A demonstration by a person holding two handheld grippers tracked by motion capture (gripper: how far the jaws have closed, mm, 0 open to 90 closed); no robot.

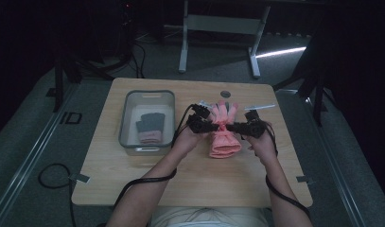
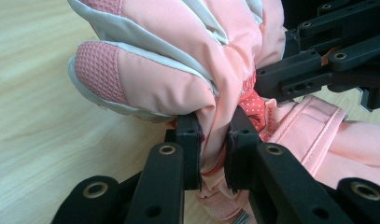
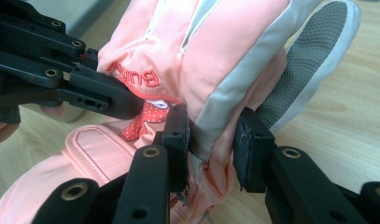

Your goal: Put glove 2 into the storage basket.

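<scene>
My left gripper (image 2: 211,154) pinches pink glove (image 1: 223,130) at its waist | right gripper (image 3: 211,149) clamps opposite side | glove mid-table, long axis running away from me, cuff nearest

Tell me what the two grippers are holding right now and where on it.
Both hold the pink glove. The left hand-held gripper pinches bunched fabric at its middle from one side; the right hand-held gripper pinches the same narrow part from the opposite side.
</scene>
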